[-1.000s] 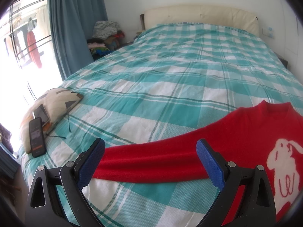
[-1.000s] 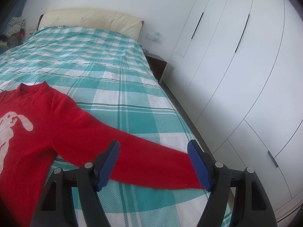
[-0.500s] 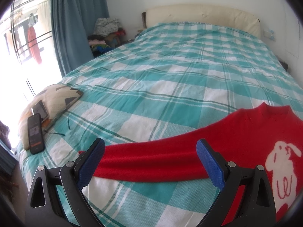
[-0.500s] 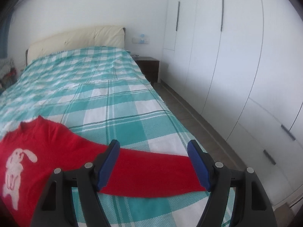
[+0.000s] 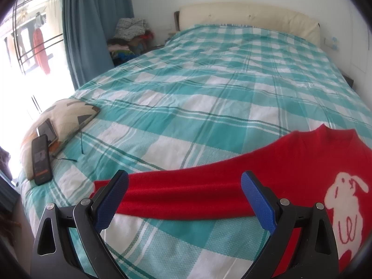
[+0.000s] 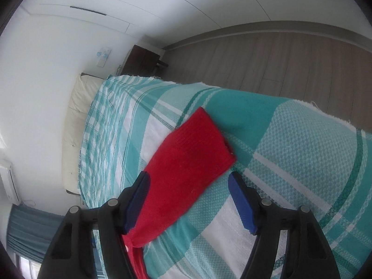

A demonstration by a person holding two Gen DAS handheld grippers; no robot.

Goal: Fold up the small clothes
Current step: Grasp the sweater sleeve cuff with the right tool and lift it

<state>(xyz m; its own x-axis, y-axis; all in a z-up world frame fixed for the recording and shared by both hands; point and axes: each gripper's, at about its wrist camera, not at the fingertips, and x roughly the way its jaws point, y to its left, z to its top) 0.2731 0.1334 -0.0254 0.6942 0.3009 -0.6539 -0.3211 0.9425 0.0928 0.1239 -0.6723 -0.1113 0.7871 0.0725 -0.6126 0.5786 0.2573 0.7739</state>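
A red sweater point(image 5: 290, 162) with a white rabbit point(image 5: 341, 197) on its front lies flat on the teal checked bed cover point(image 5: 209, 93). One sleeve stretches left across the cover. My left gripper point(image 5: 183, 181) hovers open just above that sleeve, its blue pads on either side, near the cuff. In the right wrist view, rolled sideways, the other sleeve's end point(image 6: 193, 148) lies between the jaws of my right gripper point(image 6: 188, 176). Those jaws are closing, and the pads stand apart from the cloth.
A patterned cushion point(image 5: 69, 114) at the bed's left edge carries a dark phone point(image 5: 41, 160) and a second device point(image 5: 47, 130). Beyond are a blue curtain point(image 5: 93, 23), a pile of clothes point(image 5: 130, 37) and a cream headboard point(image 5: 244, 16). Wooden floor point(image 6: 279, 58), a nightstand point(image 6: 141, 60) and white wardrobe doors point(image 6: 139, 0) border the bed's right edge.
The right gripper rolled about a quarter turn and dropped closer to the sleeve's cuff, its jaws slightly narrower. The left gripper stayed over its sleeve.
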